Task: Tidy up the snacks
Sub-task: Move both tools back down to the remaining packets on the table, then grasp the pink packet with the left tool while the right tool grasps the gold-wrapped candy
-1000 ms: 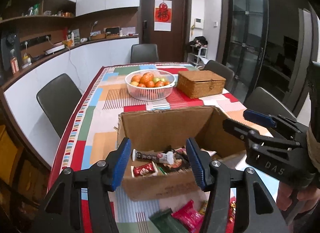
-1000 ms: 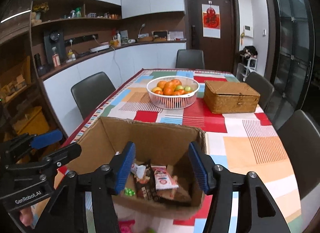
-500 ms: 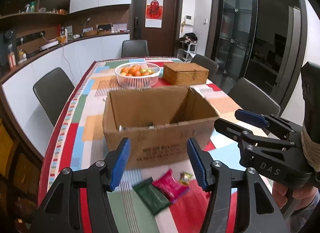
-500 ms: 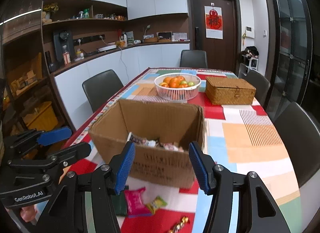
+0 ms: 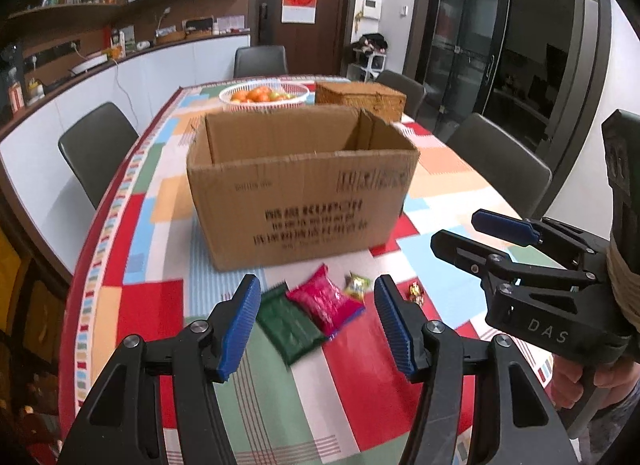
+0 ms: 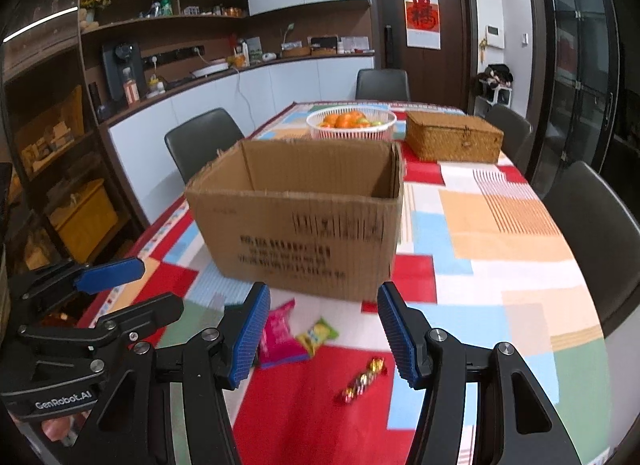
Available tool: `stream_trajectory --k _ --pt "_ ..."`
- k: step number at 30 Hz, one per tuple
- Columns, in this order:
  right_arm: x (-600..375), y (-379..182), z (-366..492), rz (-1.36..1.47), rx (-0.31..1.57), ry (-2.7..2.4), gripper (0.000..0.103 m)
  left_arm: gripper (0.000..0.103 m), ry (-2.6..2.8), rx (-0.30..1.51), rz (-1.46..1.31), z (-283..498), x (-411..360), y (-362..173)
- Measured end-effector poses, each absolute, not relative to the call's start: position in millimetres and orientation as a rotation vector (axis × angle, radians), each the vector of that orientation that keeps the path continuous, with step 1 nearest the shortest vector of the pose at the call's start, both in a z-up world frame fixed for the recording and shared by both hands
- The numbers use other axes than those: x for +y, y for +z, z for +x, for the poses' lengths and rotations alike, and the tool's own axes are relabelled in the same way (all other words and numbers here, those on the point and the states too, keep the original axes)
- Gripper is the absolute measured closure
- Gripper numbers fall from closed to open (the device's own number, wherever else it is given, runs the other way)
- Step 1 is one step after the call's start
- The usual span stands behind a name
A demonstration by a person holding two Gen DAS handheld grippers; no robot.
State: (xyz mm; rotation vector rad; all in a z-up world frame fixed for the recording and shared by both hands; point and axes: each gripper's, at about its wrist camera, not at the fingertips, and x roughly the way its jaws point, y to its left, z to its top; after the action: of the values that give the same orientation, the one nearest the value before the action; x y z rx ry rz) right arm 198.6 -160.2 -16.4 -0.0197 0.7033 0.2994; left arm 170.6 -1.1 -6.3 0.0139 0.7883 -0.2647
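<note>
Left tool (image 5: pixel 316 323): jaws apart, nothing between the blue pads, hanging above the desk short of the snacks.
Right tool (image 6: pixel 324 335): jaws apart at a middling gap, empty, hanging over the near desk; seen in the left wrist view as a black frame with a blue pad at far right, gripped by a hand (image 5: pixel 592 379).
Green packet (image 5: pixel 289 323): flat on the desk, just ahead of the left tool's left pad, touching the pink packet.
Pink packet (image 5: pixel 326 299): between and ahead of the left tool's pads; in the right wrist view partly hidden behind the right tool's left pad.
Yellow-green packet (image 6: pixel 318 335): small, ahead of the right tool between its pads, just beside the pink packet.
Wrapped candies (image 6: pixel 362 379): short shiny string, gold and red, on a red patch below and between the right tool's pads, apart from the packets.
Cardboard box (image 5: pixel 304 193): open-topped, upright, straight ahead of both tools beyond the snacks; contents not visible from here.
Fruit basket (image 6: pixel 351 125): white, with oranges, beyond the box.
Wicker box (image 6: pixel 454 141): lid closed, right of the fruit basket, far from the tools.
Desk (image 6: pixel 500 233): covered by a cloth of coloured blocks, dark chairs around.
</note>
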Motion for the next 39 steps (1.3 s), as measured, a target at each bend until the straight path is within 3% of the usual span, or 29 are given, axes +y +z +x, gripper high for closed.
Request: stream_trajectory --k 19,39 --pt "-176 -86 201 0.052 0.911 0.261 0.046 0.045 -0.306 0.952 -0.038 186 -9 -73" --pt "-184 -133 229 0.11 1.02 0.24 0.047 0.045 -0.288 1.03 -0.1 250 -21 -114"
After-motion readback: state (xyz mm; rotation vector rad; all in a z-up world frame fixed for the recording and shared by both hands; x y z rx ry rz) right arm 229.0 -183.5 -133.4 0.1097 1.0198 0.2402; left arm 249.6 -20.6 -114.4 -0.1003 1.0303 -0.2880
